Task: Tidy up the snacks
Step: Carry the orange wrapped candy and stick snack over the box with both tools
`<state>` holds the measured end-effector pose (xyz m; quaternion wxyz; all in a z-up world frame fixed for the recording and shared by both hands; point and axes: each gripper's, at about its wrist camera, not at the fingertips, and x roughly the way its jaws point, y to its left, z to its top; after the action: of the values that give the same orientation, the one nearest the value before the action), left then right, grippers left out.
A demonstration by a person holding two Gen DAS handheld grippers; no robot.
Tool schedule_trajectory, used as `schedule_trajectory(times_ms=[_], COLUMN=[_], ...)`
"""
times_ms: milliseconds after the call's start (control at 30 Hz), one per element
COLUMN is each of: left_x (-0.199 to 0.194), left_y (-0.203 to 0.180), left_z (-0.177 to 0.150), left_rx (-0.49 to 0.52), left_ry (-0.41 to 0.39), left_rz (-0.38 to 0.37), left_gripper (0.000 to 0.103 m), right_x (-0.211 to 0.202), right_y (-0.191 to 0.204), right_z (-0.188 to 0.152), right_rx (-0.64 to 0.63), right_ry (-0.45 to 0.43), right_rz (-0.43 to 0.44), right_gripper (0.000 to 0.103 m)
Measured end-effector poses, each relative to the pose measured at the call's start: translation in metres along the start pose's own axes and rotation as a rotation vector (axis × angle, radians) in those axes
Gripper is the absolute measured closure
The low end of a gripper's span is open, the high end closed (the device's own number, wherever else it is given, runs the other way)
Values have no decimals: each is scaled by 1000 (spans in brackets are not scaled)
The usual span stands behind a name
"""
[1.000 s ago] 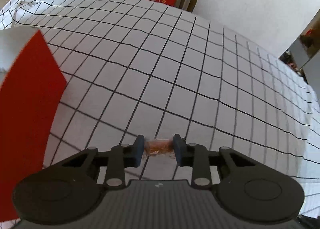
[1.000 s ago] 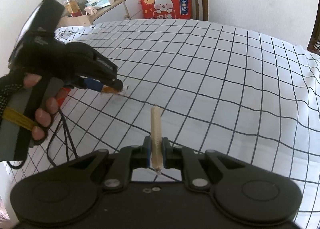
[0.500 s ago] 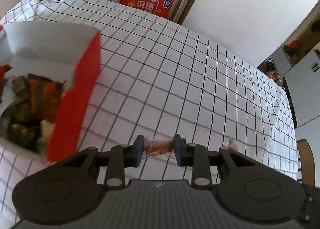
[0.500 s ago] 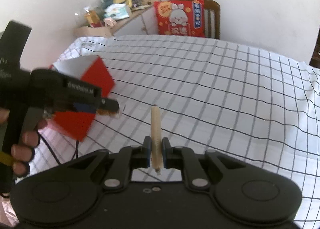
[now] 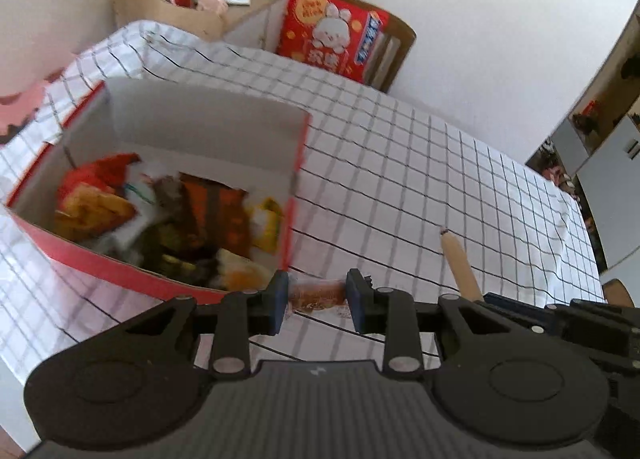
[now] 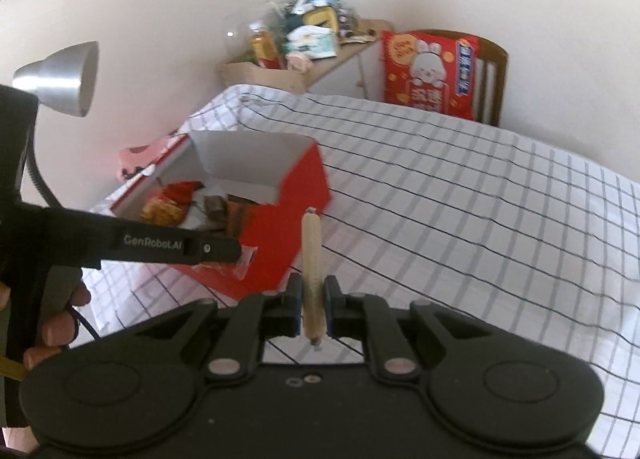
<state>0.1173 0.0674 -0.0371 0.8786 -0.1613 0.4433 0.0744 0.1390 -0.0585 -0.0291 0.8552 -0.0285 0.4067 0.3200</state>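
A red box [image 5: 292, 187] with white inner walls holds several snack packets [image 5: 168, 215] on the checked tablecloth; it also shows in the right wrist view [image 6: 304, 195]. My left gripper [image 5: 316, 295] is shut on a small brown wrapped snack [image 5: 316, 294], held just right of the box's near corner; it shows from the side in the right wrist view [image 6: 216, 251]. My right gripper [image 6: 313, 305] is shut on a pale sausage stick [image 6: 311, 255] that points upright, near the box's right side. The stick also shows in the left wrist view [image 5: 458, 263].
The table with its checked cloth [image 6: 480, 211] stretches right and back. A chair with a red rabbit cushion [image 6: 432, 75] stands behind it. A cluttered shelf [image 6: 296, 47] and a silver lamp [image 6: 60, 79] are at the left.
Both grippers have swung left and risen toward the red box, carrying their snacks. The box's inside has come into full view.
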Motion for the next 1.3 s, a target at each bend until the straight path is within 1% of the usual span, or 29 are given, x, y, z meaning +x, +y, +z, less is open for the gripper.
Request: schedule_trajectory(times_ms=[267, 400, 467, 500, 567, 600, 667, 833, 1000, 1067, 1167, 1200, 1267, 1300], left_x=[-21, -22, -22, -22, -23, -24, -24, -15, -13, -11, -7, -5, -3, -3], left_y=[53, 77, 88, 92, 102, 107, 114, 122, 115, 113, 112, 112, 113, 113], left_z=[18, 28, 34, 36, 41, 42, 44, 32, 7, -2, -12, -15, -18, -20], left_rx=[-30, -32, -34, -38, -43, -42, -51, -74, -58, -64, -71, -72, -74, -76], left_ry=[-55, -74, -82, -83, -86, -94, -100, -80, -73, -58, -36, -31, -19, -16], left_rz=[22, 53, 70, 71, 66, 73, 80, 96, 99, 95, 96, 98, 102, 104], left_gripper=[73, 73, 73, 73, 73, 73, 73, 73, 73, 73, 73, 73, 73, 73], right_x=[20, 40, 51, 56, 62, 63, 65, 83, 107, 118, 133, 136, 140, 141], right_y=[50, 66, 75, 78, 79, 77, 73, 62, 44, 39, 39, 43, 54, 59], right_z=[22, 32, 38, 42, 45, 43, 36, 1, -36, -49, -66, -69, -74, -77], right_rx=[-41, -38, -53, -68, -74, -69, -79, -81, -19, -13, -41, -60, -119, -147], right_ry=[-26, -20, -17, -17, 1, 7, 35, 158, 268, 314, 368, 375, 377, 380], right_rz=[43, 69, 65, 56, 69, 68, 55, 7, -37, -57, -79, -81, -94, -103], right_gripper=[95, 99, 100, 100, 99, 93, 86, 80, 64, 63, 63, 66, 68, 70])
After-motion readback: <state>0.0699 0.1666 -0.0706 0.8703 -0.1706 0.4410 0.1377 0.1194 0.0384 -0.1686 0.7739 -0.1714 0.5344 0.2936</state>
